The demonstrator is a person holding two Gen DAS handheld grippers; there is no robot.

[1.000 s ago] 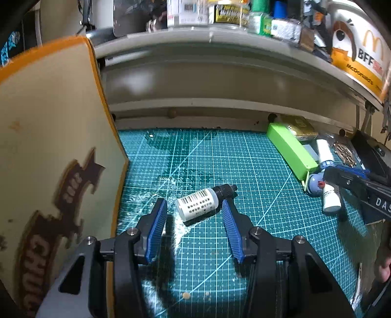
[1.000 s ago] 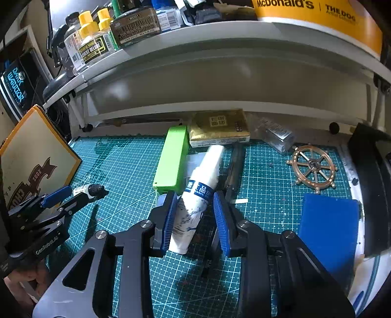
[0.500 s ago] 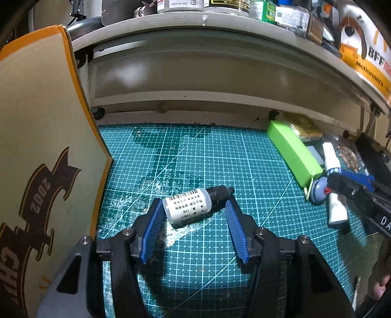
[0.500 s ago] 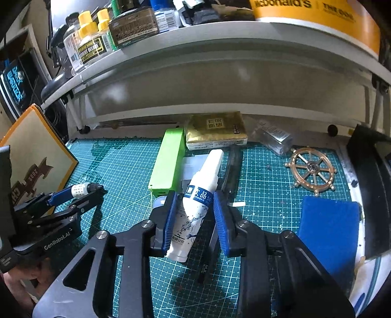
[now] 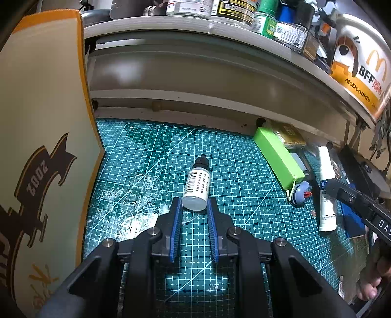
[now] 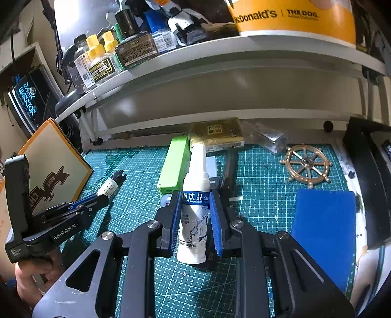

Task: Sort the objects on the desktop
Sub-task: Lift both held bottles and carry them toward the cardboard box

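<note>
Between my left gripper's (image 5: 194,208) blue fingers (image 5: 176,228) lies the small dropper bottle (image 5: 197,187), flat on the green cutting mat (image 5: 151,156) with its black cap pointing away from me. Those fingers are closing, and both pads look pressed against the bottle's base. On my right gripper (image 6: 196,199), the fingers (image 6: 215,221) are closing too, already clamped on the white spray bottle (image 6: 195,195), which rests on the mat with its nozzle toward the back.

Just left of the spray bottle sits a green box (image 6: 174,166), with a gold packet (image 6: 217,133) behind it against the rear of the worktop. A brass ship's wheel (image 6: 306,165) lies farther right, and a blue pad (image 6: 323,232) sits in front of it. At the far left of the mat, a cream sign (image 5: 41,151) with an orange edge stands upright. Overhead, a white shelf (image 6: 220,52) carries jars and bottles, plus a yellow McDonald's tub (image 6: 293,17). A hand (image 6: 31,276) grips the left gripper's handle in the right view.
</note>
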